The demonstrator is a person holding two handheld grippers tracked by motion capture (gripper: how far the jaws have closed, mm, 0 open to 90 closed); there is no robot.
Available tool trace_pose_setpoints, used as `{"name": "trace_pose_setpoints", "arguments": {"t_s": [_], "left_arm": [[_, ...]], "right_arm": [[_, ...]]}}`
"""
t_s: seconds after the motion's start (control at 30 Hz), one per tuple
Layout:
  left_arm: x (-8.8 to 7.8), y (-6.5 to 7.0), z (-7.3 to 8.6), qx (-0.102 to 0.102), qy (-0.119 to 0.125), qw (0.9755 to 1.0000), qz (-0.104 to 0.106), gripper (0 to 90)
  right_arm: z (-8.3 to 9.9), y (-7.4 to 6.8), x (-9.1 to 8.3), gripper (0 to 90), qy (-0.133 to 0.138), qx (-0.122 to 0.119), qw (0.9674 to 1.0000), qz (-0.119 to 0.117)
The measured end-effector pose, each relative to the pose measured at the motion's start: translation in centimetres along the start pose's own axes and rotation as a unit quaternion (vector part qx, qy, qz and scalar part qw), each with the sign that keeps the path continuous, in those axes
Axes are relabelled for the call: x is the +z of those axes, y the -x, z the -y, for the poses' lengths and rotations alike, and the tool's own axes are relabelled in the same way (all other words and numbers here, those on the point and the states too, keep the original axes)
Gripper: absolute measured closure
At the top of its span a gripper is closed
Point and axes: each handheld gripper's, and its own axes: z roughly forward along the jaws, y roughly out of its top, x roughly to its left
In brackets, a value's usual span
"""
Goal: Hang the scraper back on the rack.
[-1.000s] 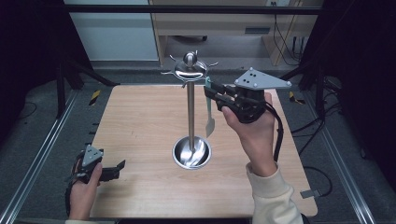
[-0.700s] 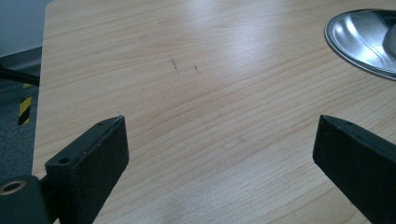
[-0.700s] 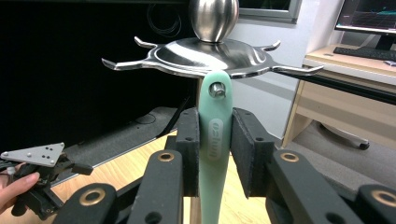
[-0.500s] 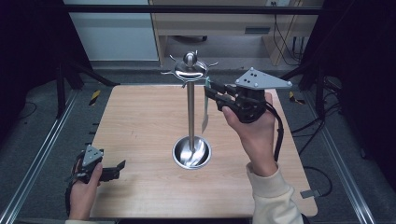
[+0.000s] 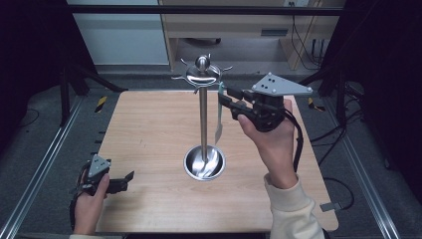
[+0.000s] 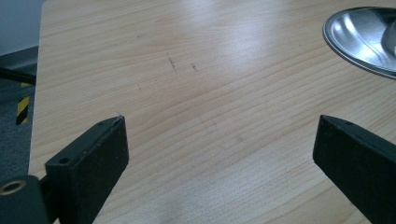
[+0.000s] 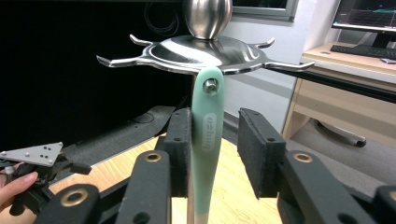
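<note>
Hanging from a rack [image 7: 205, 49] hook, the green utensil [image 7: 206, 154] sits between the right gripper's [image 7: 214, 149] just-opening, released jaws; the left gripper [image 6: 219, 154], well away from the rack, gapes empty.

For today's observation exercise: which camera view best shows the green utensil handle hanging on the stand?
The right gripper view: the green handle hangs close up from a hook of the stand, its hole over the hook tip. The high view shows the handle small and edge-on. The left gripper view gives the stand's base.
</note>
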Motion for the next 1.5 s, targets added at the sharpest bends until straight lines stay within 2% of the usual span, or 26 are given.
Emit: {"name": "trace_pose_setpoints", "arguments": {"t_s": [0.3,0.63,0.7,0.87,1.0,1.13,1.27,1.5], "left_arm": [[0.0,0.0,0.0,-0.001,0.001,1.0,0.002,3.3],[-0.2,-0.1,-0.1,0.0,0.003,1.0,0.002,3.3],[-0.2,-0.1,-0.1,0.001,0.004,1.0,0.003,3.3],[-0.2,-0.1,-0.2,0.001,0.006,1.0,0.003,3.3],[-0.2,0.0,-0.3,0.004,0.006,1.0,0.004,3.2],[-0.1,0.0,-0.3,0.006,0.005,1.0,0.003,3.2],[-0.1,-0.1,-0.3,0.005,0.006,1.0,0.002,3.1],[-0.1,-0.2,-0.3,0.004,0.006,1.0,0.001,2.9]], "right_arm": [[0.0,0.0,-0.3,52.8,-0.005,-0.005,0.9999,0.008],[0.2,0.3,-0.8,37.0,-0.009,-0.006,0.9995,0.029],[0.3,0.5,-1.0,32.4,-0.003,-0.006,0.9993,0.038],[0.8,1.1,-1.6,20.5,0.003,-0.009,0.9969,0.078],[1.6,2.0,-1.9,12.5,-0.008,-0.007,0.9941,0.108],[2.5,3.0,-2.3,9.3,-0.011,0.005,0.9923,0.123],[3.2,3.7,-2.5,8.5,-0.015,0.013,0.9915,0.129],[5.6,5.2,-2.5,8.1,-0.045,0.033,0.9886,0.14]]}}
